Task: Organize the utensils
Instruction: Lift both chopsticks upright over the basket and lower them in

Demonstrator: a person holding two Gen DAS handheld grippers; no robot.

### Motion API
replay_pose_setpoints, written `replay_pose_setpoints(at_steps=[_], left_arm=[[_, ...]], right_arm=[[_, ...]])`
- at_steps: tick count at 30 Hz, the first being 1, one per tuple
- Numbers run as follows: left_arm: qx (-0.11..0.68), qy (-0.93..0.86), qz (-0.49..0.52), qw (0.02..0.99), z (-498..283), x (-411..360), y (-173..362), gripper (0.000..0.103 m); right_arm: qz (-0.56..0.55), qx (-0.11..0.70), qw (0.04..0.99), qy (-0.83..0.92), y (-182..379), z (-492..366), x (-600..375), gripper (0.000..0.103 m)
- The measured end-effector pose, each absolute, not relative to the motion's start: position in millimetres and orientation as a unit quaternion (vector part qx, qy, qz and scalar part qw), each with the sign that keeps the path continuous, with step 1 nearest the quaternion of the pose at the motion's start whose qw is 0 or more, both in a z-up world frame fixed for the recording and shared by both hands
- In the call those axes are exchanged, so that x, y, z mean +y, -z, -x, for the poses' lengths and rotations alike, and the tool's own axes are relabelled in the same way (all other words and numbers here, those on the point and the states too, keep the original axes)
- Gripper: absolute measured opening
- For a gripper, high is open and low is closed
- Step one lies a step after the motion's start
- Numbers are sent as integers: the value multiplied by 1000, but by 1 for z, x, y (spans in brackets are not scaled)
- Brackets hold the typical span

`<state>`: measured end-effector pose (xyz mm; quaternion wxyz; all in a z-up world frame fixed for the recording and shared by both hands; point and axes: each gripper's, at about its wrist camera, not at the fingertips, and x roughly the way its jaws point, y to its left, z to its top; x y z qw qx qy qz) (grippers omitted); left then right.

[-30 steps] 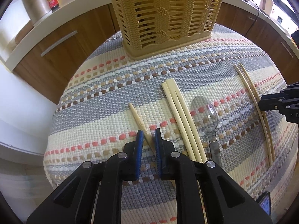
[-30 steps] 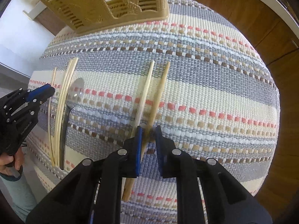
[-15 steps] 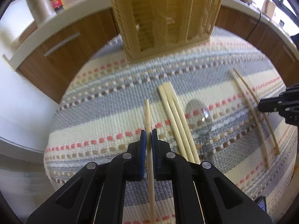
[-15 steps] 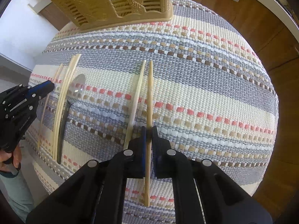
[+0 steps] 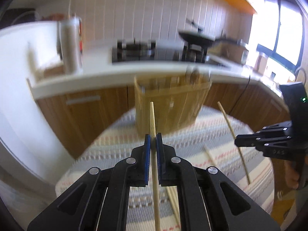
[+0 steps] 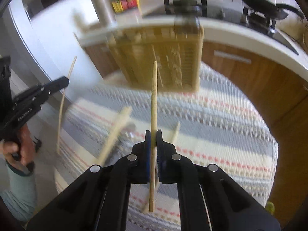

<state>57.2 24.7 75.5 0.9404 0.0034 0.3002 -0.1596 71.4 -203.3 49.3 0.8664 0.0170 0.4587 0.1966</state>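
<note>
The left gripper (image 5: 153,141) has its blue-padded fingers (image 5: 147,146) clamped on a pale chopstick (image 5: 154,154), lifted off the striped cloth (image 5: 119,154) that covers the round surface. The stick runs nearly upright through the pads, its tip in front of the woven utensil basket (image 5: 173,105), which stands at the far edge of the cloth. To the left, the cloth's rim drops away toward white cabinet fronts, leaving open air on that side. More chopsticks (image 6: 113,134) lie blurred on the cloth near its left-hand edge, in the right wrist view.

The right gripper (image 6: 153,136) is likewise closed on a second chopstick (image 6: 154,105), held clear of the cloth, tip pointing at the basket's lower front. One further loose chopstick (image 6: 175,132) lies just right of its fingers. Right of that, the cloth is bare stripes out to its curved edge, with wooden cupboard doors (image 6: 250,73) beyond.
</note>
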Motion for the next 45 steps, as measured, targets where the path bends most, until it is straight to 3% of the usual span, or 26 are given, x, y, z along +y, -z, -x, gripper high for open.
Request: replay_pose_setpoints(at_steps=[11,18,33,45], left_arm=[[163,158,30,973,-98,19,-158,4],[82,157,24,984,-131,7,-174,4],[53,140,101,984,-196,15,-148,4],[61,117,111,985,-198,15,-112,5]], right_arm=[[-42,289,935,-201,-147,-106,-190,4],[-30,227,960,-161,-167,-145,-188,4],[-61,143,980,-124,-148,-199,-195,4],[-71,153,981,-95,-110,-220,-199,4]])
